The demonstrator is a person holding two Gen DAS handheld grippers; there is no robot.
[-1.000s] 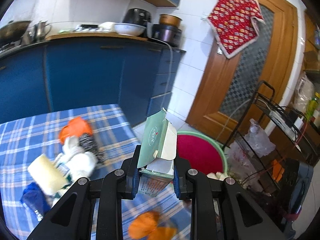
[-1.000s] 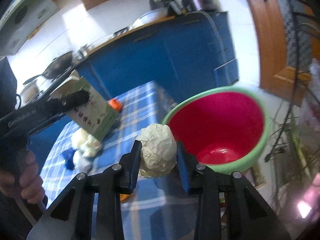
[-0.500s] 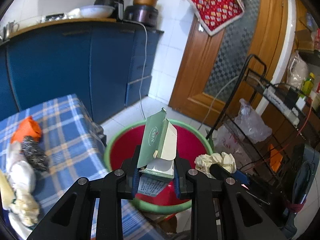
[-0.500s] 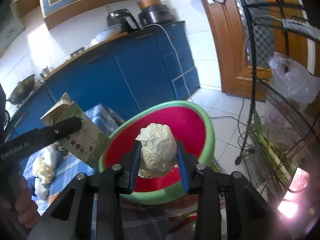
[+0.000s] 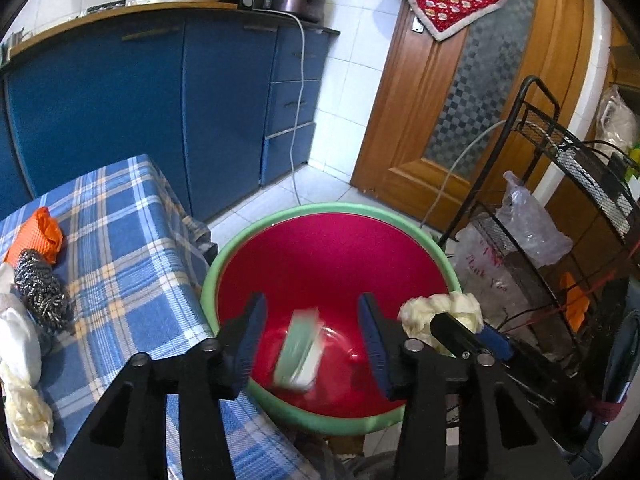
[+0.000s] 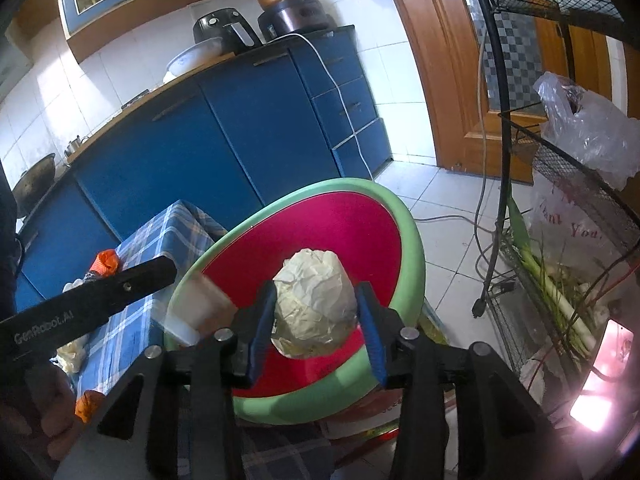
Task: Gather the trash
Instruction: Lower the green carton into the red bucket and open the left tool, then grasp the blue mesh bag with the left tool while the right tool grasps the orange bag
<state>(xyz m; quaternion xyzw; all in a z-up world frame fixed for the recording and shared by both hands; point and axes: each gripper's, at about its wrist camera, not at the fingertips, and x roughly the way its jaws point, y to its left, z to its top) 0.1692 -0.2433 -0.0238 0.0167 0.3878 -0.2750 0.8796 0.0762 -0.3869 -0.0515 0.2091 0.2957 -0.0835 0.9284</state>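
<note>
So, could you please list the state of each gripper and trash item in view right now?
left gripper: open, over the basin.
green carton: loose, blurred, inside the basin.
right gripper: shut on the crumpled paper ball.
basin: upright beside the table.
steel scourer: lying on the tablecloth.

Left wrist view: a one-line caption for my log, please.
Open left gripper above the red basin, green carton blurred inside it.

The green carton (image 5: pixel 300 350) is showing only as a motion-blurred smear inside the red basin (image 5: pixel 280 216); the black rack (image 5: pixel 580 152) is running off the right edge.
</note>
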